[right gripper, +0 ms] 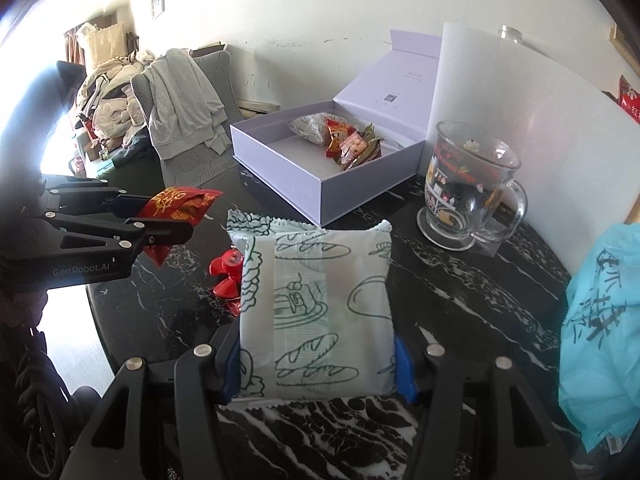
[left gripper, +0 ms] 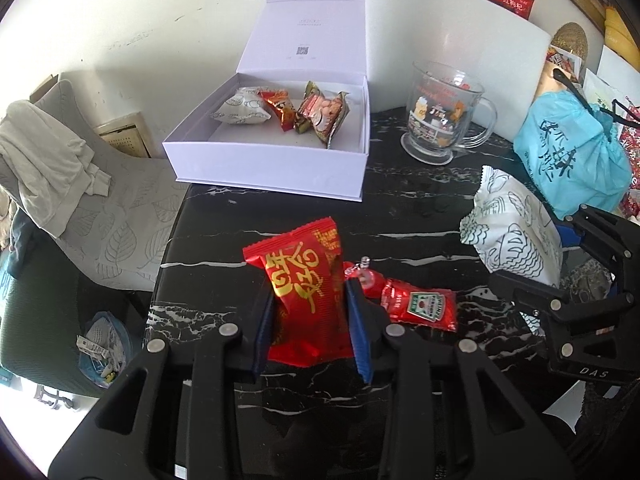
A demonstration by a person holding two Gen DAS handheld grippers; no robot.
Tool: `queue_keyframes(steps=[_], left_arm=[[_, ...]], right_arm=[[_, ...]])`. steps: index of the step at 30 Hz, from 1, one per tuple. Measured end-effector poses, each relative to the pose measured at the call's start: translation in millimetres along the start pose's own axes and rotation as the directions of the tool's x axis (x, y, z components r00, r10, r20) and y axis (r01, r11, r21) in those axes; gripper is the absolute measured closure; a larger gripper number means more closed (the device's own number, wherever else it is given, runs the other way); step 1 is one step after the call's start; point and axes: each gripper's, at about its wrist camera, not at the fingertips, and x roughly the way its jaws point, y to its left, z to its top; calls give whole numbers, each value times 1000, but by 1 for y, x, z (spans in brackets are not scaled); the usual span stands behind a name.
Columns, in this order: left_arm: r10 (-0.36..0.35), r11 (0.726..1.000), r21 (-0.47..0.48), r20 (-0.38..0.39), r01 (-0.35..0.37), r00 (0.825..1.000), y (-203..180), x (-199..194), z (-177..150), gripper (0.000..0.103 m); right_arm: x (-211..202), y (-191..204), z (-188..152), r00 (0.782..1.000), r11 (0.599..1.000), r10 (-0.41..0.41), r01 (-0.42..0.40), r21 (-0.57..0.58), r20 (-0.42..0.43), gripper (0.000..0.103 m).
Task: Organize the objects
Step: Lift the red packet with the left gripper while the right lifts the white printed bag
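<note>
My left gripper is shut on a red snack packet with gold characters, held above the black marble table. It also shows in the right wrist view. My right gripper is shut on a white bread-print packet, which also shows in the left wrist view. An open white box at the table's back holds several snack packets. A ketchup sachet and a small red charm lie on the table under the left gripper.
A glass mug stands right of the box. A blue plastic bag sits at the right. A white board leans behind. A grey chair with a cloth stands left of the table.
</note>
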Motion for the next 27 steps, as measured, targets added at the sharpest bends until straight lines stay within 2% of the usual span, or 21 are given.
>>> queue_keyframes(steps=[11, 27], left_arm=[[-24, 999, 24, 26, 23, 999, -11, -13, 3, 71], [-45, 997, 59, 60, 41, 997, -2, -6, 56, 71]], right_arm=[[-24, 6, -3, 1000, 1000, -14, 14, 2, 28, 43], [-13, -16, 39, 998, 999, -47, 47, 3, 47, 43]])
